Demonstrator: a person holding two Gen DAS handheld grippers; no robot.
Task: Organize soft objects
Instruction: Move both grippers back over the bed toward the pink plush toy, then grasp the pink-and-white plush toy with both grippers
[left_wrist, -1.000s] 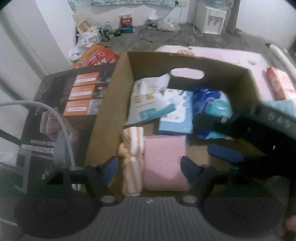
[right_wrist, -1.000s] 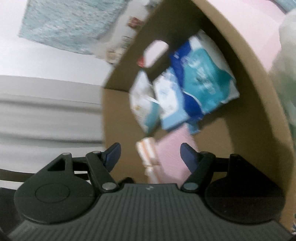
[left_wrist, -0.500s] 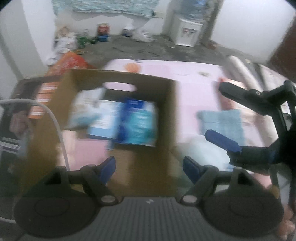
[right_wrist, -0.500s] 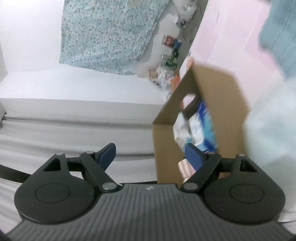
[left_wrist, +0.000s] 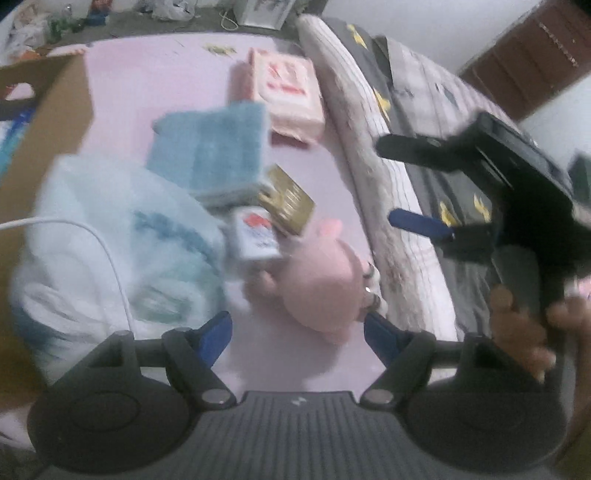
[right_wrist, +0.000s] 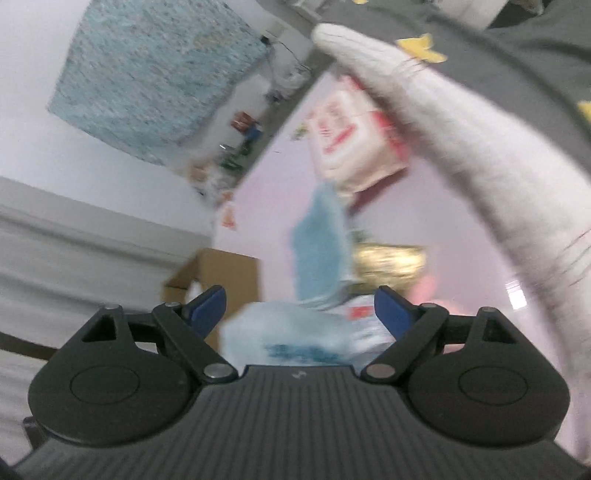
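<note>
Left gripper (left_wrist: 297, 328) wide apart, empty, above pink plush (left_wrist: 325, 280) on pink sheet (left_wrist: 155, 81). Right gripper (right_wrist: 300, 308) spread, empty. Blue towel (left_wrist: 210, 151), pale tissue pack (left_wrist: 122, 240) beside cardboard box (left_wrist: 44, 122).

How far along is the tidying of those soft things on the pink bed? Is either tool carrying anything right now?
Partly done, it seems: the cardboard box already holds some packs at its edge. Nothing is in hand; the left gripper and right gripper are both open and empty. Left on the bed: the pink plush toy, blue towel, pale plastic-wrapped bundle, pink tissue pack and two small packets.
</note>
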